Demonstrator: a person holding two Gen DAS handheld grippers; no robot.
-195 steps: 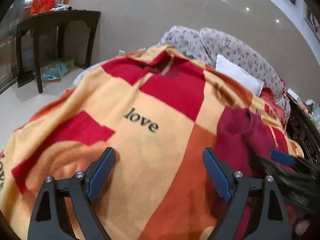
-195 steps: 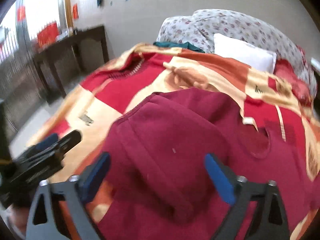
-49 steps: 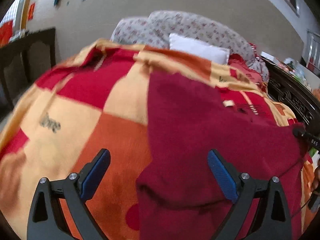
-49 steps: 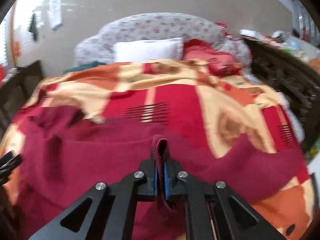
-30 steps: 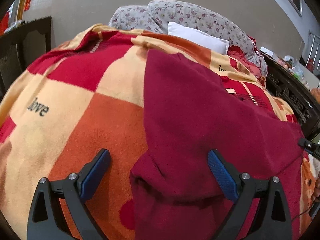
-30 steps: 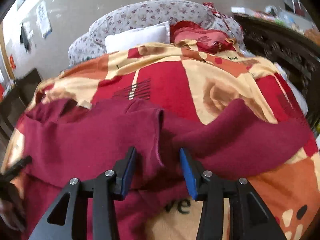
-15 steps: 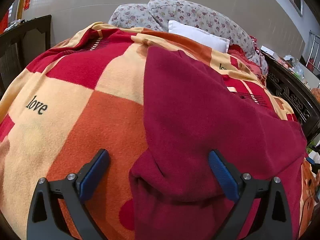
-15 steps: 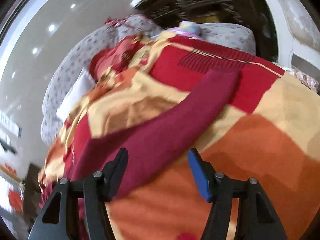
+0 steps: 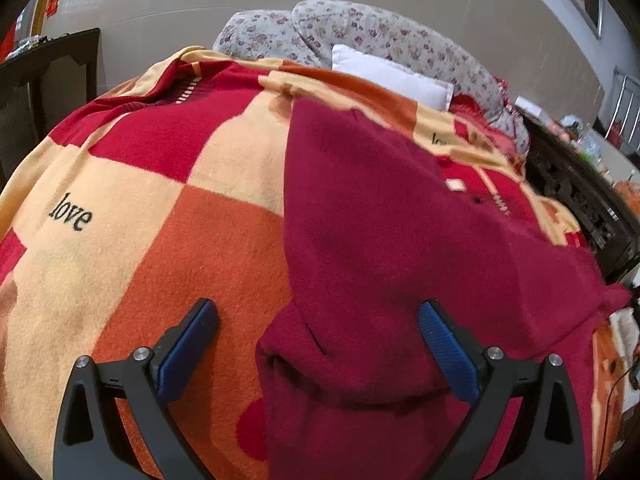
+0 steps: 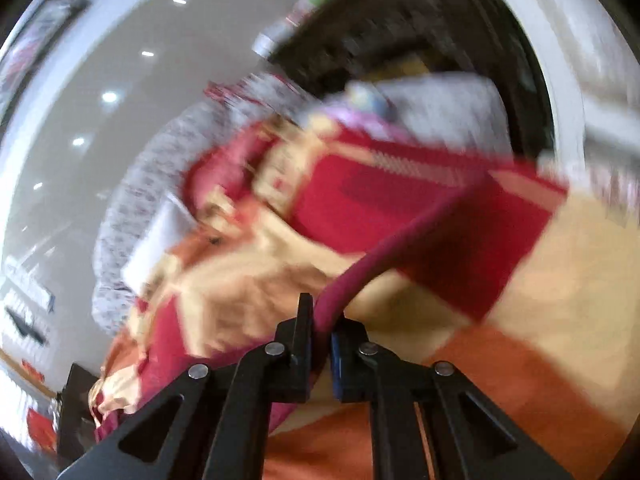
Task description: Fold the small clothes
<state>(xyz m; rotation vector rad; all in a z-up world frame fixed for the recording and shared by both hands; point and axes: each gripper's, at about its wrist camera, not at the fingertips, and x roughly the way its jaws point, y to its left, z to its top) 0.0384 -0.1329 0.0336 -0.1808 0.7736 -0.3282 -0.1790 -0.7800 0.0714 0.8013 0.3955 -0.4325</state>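
Note:
A dark red sweater (image 9: 384, 232) lies spread on a checked red, orange and cream blanket (image 9: 168, 216) over a bed. My left gripper (image 9: 316, 340) hovers open above the sweater's near left corner, its blue pads wide apart and off the cloth. In the blurred, tilted right wrist view, my right gripper (image 10: 322, 334) is shut on the sweater's sleeve (image 10: 400, 236), which runs up and to the right from between the pads. The sweater's body is hidden from that view.
Floral cushions (image 9: 360, 32) and a white pillow (image 9: 392, 76) sit at the head of the bed. A dark carved bed frame (image 9: 580, 196) runs along the right side. A dark table (image 9: 48, 68) stands at the left by the wall.
My right gripper swung right along the sleeve, rolled, and closed on it; half a second ago its jaws stood open around the sleeve. The left gripper has stayed still and open.

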